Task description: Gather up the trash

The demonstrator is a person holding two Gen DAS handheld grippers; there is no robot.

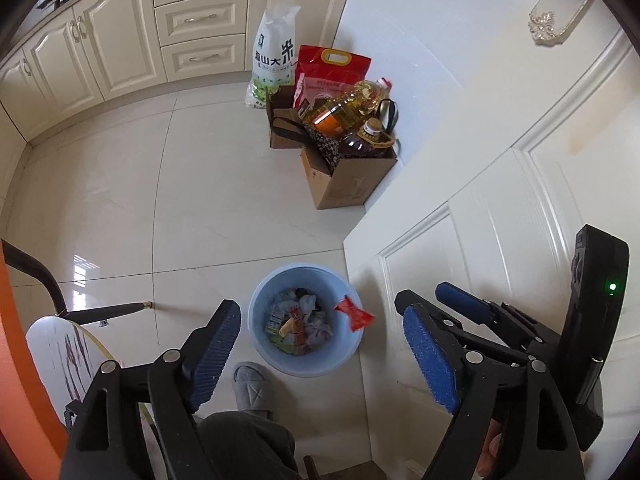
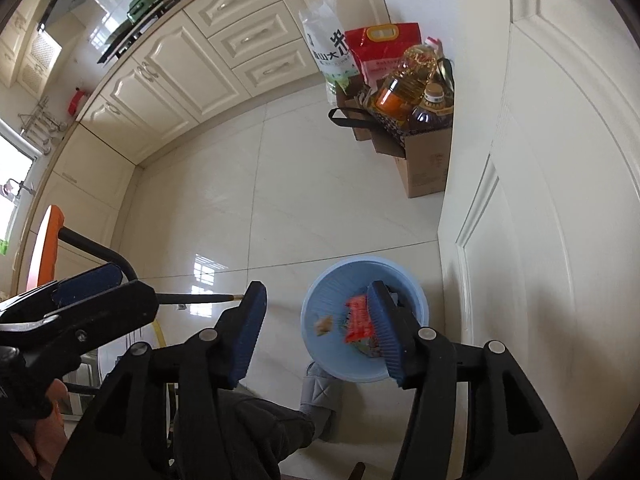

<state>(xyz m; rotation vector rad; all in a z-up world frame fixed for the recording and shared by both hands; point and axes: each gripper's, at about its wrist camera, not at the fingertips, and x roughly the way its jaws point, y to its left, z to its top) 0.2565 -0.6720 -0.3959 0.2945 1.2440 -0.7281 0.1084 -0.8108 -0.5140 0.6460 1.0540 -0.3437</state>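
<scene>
**Wrappers dropping over the blue bin**

I am holding my left gripper point(image 1: 320, 356) above the blue bin point(image 1: 260, 344), low in the frame's centre, jaws standing wide apart with nothing between them. My right gripper point(image 2: 320, 332) is hanging over the same bin, jaws apart too. A red wrapper point(image 1: 354, 314) is floating free at the bin's right rim (touching neither pad, as far as I can tell). Trash is lying inside already. A grey slipper point(image 1: 250, 384) is showing just below the bin.

Red wrapper point(image 2: 359, 319) blurred — bin point(image 2: 320, 344) contents (mixed scraps) indistinct.
</scene>
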